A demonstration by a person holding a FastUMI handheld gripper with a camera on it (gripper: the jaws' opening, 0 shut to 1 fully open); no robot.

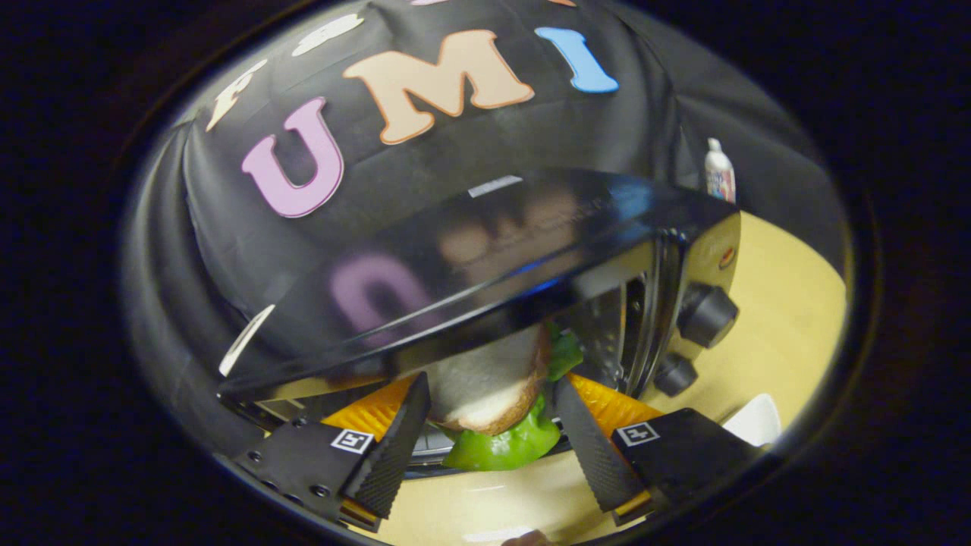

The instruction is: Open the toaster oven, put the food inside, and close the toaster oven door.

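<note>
The toaster oven (485, 250) has a glossy black top and stands tilted across my view, its front opening facing me. A sandwich (485, 387) of pale bread with green lettuce sticks out of that opening, under the oven's top edge. My gripper (491, 390) is shut on the sandwich, one finger pressing on each side of it. Lettuce hangs below the bread between the fingers. Two black knobs (707, 315) sit on the oven's right-hand panel. The inside of the oven is mostly hidden by the sandwich, and I cannot make out the door.
The oven stands on a light wooden table (789, 303). A white dish (755, 419) lies just right of my right finger. A small white bottle (719, 171) stands behind the oven's right corner, against the black cloth wall.
</note>
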